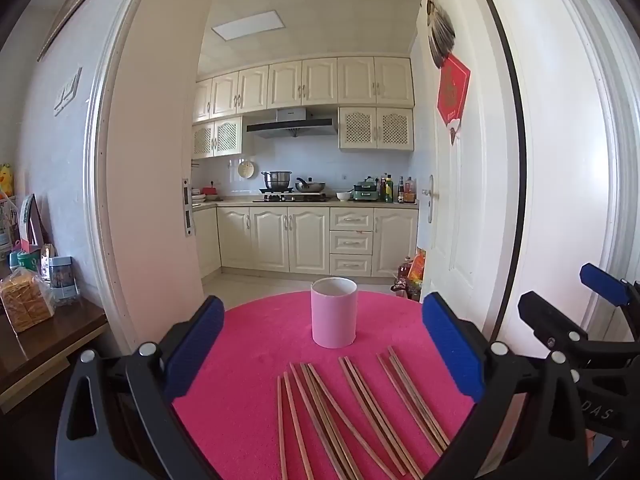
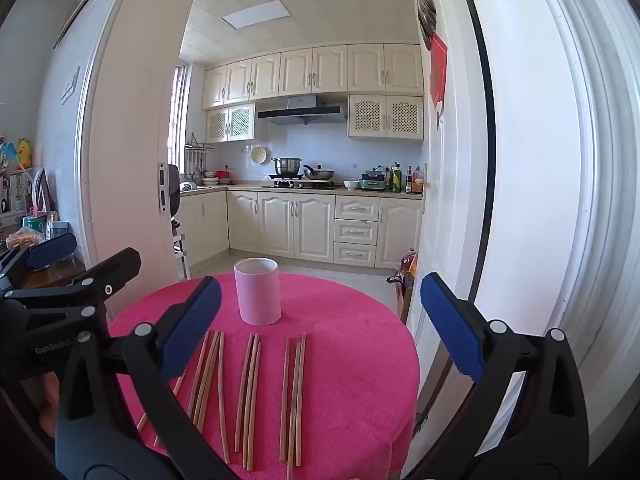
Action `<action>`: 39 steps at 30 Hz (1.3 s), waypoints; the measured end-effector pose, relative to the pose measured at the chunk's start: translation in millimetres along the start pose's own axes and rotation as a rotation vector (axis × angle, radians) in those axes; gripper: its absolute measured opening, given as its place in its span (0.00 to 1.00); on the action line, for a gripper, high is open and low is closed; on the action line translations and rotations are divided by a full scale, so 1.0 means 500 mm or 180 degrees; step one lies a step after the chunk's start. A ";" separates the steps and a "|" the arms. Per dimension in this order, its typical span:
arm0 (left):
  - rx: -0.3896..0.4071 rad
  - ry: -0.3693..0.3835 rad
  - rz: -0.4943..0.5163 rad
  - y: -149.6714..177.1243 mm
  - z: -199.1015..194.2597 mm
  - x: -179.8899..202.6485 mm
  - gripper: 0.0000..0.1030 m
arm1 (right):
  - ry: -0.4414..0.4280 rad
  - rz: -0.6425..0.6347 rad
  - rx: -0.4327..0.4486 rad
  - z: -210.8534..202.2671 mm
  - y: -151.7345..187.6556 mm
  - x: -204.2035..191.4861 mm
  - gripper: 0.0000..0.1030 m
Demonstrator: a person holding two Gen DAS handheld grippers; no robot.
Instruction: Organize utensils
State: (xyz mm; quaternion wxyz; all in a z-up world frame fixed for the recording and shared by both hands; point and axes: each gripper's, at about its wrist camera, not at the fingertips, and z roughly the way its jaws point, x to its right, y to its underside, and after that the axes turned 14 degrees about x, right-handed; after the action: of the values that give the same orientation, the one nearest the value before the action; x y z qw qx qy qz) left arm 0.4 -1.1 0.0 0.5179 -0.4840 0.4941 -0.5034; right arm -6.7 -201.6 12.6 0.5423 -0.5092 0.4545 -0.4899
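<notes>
Cream kitchen cabinets (image 1: 304,236) fill the doorway behind a round table under a pink tablecloth (image 1: 256,344). On the cloth a pink cylindrical holder (image 1: 333,312) stands upright, and wooden chopsticks (image 1: 360,404) lie flat in loose groups on the near side of it, apart from it.

Left gripper (image 1: 324,354) hangs above the near part of the table with its blue-padded jaws spread wide, holding and touching nothing; the holder and most chopsticks show between its fingers. Right gripper (image 2: 320,326) is likewise wide open and empty, its left pad (image 2: 192,328) overlapping the leftmost chopsticks in view.

Only the left wrist view shows a bag of sliced bread (image 1: 26,306) on a dark side table (image 1: 48,344), plus the right gripper's side at its right edge. Only the right wrist view shows utensils hung on a wall rack (image 2: 196,160) by the window.
</notes>
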 end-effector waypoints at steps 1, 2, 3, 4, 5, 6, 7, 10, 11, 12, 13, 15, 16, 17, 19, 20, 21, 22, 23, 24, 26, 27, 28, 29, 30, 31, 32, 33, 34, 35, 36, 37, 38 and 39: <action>0.0011 -0.0013 0.0017 0.000 0.001 0.002 0.95 | 0.0002 0.0009 -0.0017 0.004 0.003 0.004 0.94; 0.0017 -0.0025 0.0037 0.001 0.002 0.004 0.95 | 0.0003 0.0013 -0.0022 0.007 0.009 0.008 0.94; 0.0021 -0.0037 0.0052 0.002 0.004 0.006 0.95 | 0.0002 0.0018 -0.0022 0.008 0.013 0.011 0.94; 0.0019 -0.0004 0.0024 0.004 0.009 -0.002 0.95 | 0.0003 0.0026 -0.0030 0.013 0.011 0.014 0.94; 0.0027 -0.0008 0.0054 0.006 0.012 0.003 0.95 | 0.0007 0.0034 -0.0038 0.015 0.008 0.017 0.94; 0.0034 -0.0009 0.0061 0.007 0.016 0.004 0.95 | 0.0011 0.0041 -0.0038 0.013 0.002 0.022 0.94; 0.0037 -0.0009 0.0067 0.009 0.020 0.004 0.95 | 0.0011 0.0039 -0.0042 0.016 0.003 0.024 0.94; 0.0075 -0.0032 0.0062 0.001 0.023 0.011 0.95 | 0.0016 0.0024 -0.0046 0.019 0.003 0.024 0.94; 0.0076 -0.0029 0.0063 0.002 0.027 0.011 0.95 | 0.0017 0.0017 -0.0057 0.024 0.002 0.023 0.94; 0.0068 -0.0029 0.0062 0.003 0.031 0.011 0.95 | 0.0017 0.0016 -0.0062 0.024 0.001 0.023 0.94; 0.0063 -0.0027 0.0060 0.005 0.035 0.010 0.95 | 0.0016 0.0015 -0.0072 0.027 0.002 0.024 0.94; 0.0060 -0.0016 0.0053 0.009 0.039 0.007 0.95 | 0.0018 0.0020 -0.0096 0.033 0.003 0.027 0.94; 0.0060 -0.0013 0.0049 0.010 0.042 0.007 0.95 | 0.0018 0.0022 -0.0109 0.037 0.003 0.027 0.94; 0.0060 -0.0009 0.0048 0.012 0.044 0.006 0.95 | 0.0020 0.0026 -0.0118 0.040 0.005 0.028 0.94; 0.0041 -0.0005 0.0052 0.012 0.050 0.008 0.95 | 0.0020 0.0025 -0.0134 0.045 0.008 0.029 0.94; 0.0035 -0.0003 0.0050 0.013 0.054 0.009 0.95 | 0.0018 0.0026 -0.0139 0.047 0.008 0.029 0.94; 0.0031 0.0003 0.0047 0.014 0.056 0.010 0.95 | 0.0016 0.0027 -0.0140 0.048 0.009 0.030 0.94; 0.0025 0.0004 0.0054 0.015 0.058 0.015 0.95 | 0.0022 0.0029 -0.0144 0.052 0.009 0.030 0.94; 0.0023 0.0005 0.0055 0.016 0.060 0.015 0.95 | 0.0023 0.0036 -0.0156 0.054 0.010 0.031 0.94; 0.0025 0.0007 0.0057 0.019 0.062 0.016 0.95 | 0.0021 0.0044 -0.0168 0.057 0.011 0.033 0.94; 0.0004 0.0010 0.0051 0.019 0.065 0.017 0.95 | 0.0028 0.0036 -0.0181 0.062 0.012 0.034 0.94; 0.0001 0.0014 0.0049 0.020 0.066 0.018 0.95 | 0.0034 0.0032 -0.0184 0.063 0.012 0.035 0.94; -0.0003 0.0017 0.0048 0.021 0.069 0.018 0.95 | 0.0035 0.0031 -0.0185 0.064 0.013 0.037 0.94; -0.0004 0.0019 0.0049 0.022 0.070 0.019 0.95 | 0.0034 0.0034 -0.0188 0.065 0.012 0.039 0.94; -0.0001 0.0018 0.0050 0.022 0.071 0.018 0.95 | 0.0035 0.0039 -0.0190 0.066 0.011 0.041 0.94; -0.0001 0.0015 0.0054 0.023 0.072 0.019 0.95 | 0.0028 0.0044 -0.0192 0.068 0.011 0.042 0.94; -0.0003 0.0015 0.0061 0.022 0.072 0.019 0.95 | 0.0023 0.0045 -0.0192 0.068 0.012 0.042 0.94; -0.0002 0.0012 0.0068 0.022 0.073 0.018 0.95 | 0.0019 0.0049 -0.0194 0.070 0.012 0.041 0.94; -0.0003 0.0008 0.0074 0.023 0.075 0.019 0.95 | 0.0015 0.0052 -0.0198 0.071 0.012 0.041 0.94; -0.0006 0.0005 0.0076 0.024 0.076 0.018 0.95 | 0.0013 0.0052 -0.0198 0.071 0.013 0.038 0.94; -0.0008 0.0003 0.0076 0.025 0.076 0.018 0.95 | 0.0008 0.0053 -0.0197 0.072 0.013 0.038 0.94; -0.0007 0.0001 0.0075 0.026 0.078 0.018 0.95 | 0.0001 0.0056 -0.0200 0.074 0.013 0.039 0.94; -0.0006 -0.0002 0.0075 0.027 0.079 0.016 0.95 | -0.0002 0.0058 -0.0198 0.074 0.015 0.038 0.94; -0.0007 -0.0005 0.0075 0.028 0.081 0.015 0.95 | -0.0004 0.0059 -0.0198 0.075 0.015 0.038 0.94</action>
State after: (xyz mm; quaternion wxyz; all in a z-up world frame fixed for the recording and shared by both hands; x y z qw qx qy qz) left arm 41.3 -8.3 -12.5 0.5237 -0.4791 0.4999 -0.4963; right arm 33.3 -216.6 7.7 0.5310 -0.5220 0.4739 -0.4701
